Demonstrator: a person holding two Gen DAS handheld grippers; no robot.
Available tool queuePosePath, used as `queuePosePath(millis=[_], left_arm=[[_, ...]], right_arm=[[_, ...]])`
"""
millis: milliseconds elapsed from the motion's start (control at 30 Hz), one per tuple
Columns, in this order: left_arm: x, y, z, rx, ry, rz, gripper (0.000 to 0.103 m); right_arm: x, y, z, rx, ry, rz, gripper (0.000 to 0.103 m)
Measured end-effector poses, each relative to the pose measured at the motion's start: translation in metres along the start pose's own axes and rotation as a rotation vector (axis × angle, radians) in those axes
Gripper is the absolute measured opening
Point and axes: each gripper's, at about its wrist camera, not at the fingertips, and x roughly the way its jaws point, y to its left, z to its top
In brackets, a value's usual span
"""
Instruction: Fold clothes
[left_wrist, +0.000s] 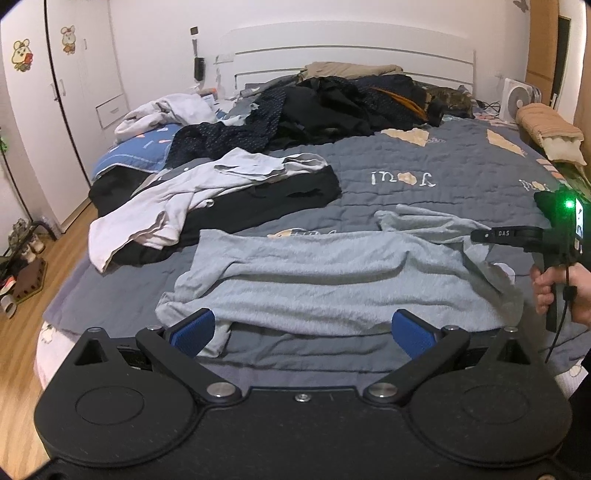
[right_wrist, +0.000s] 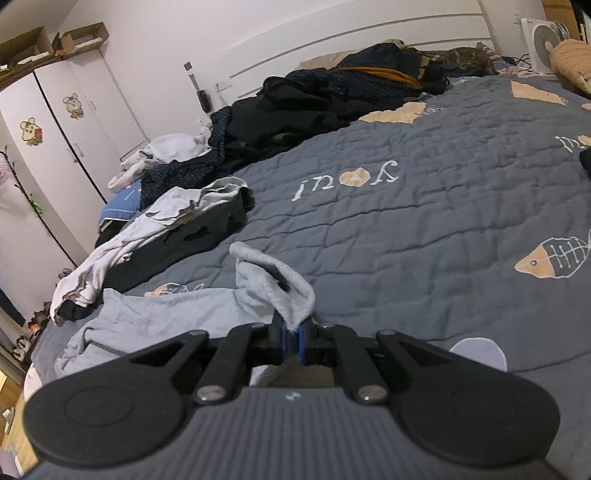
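Right wrist view shows a rumpled grey shirt (right_wrist: 166, 317) low in frame, right gripper (right_wrist: 291, 341) fingers clamped on its fold; left gripper (left_wrist: 303, 328) fingers apart, empty.

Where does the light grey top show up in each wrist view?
Left wrist: grey top spread across the lower middle, just beyond the open left gripper.
Right wrist: grey top at lower left, one end pinched in the shut right gripper.
Shared landmark: white lettering on the quilt.

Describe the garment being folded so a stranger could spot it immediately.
On the grey quilted bed, look at the near edge, in front of the dark clothes pile. The light grey top lies spread there, the only garment pinched by the right gripper.
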Motion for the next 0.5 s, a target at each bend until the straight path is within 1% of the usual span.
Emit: queuePosePath(millis=[133, 333, 500], left_arm=[[-0.009, 0.006, -0.001, -0.007, -0.005, 0.013, 0.103], [-0.018, 0.007, 0.002, 0.010, -0.021, 0.020, 0.103], [-0.022, 0.004, 0.005, 0.008, -0.023, 0.005, 0.103]], right_arm=[[-0.006, -0.014, 0.006, 0.050, -0.023, -0.030, 0.005], [-0.032, -0.042, 0.018, 0.155, -0.111, -0.055, 0.005], [-0.059, -0.067, 0.030, 0.228, -0.198, -0.097, 0.004]])
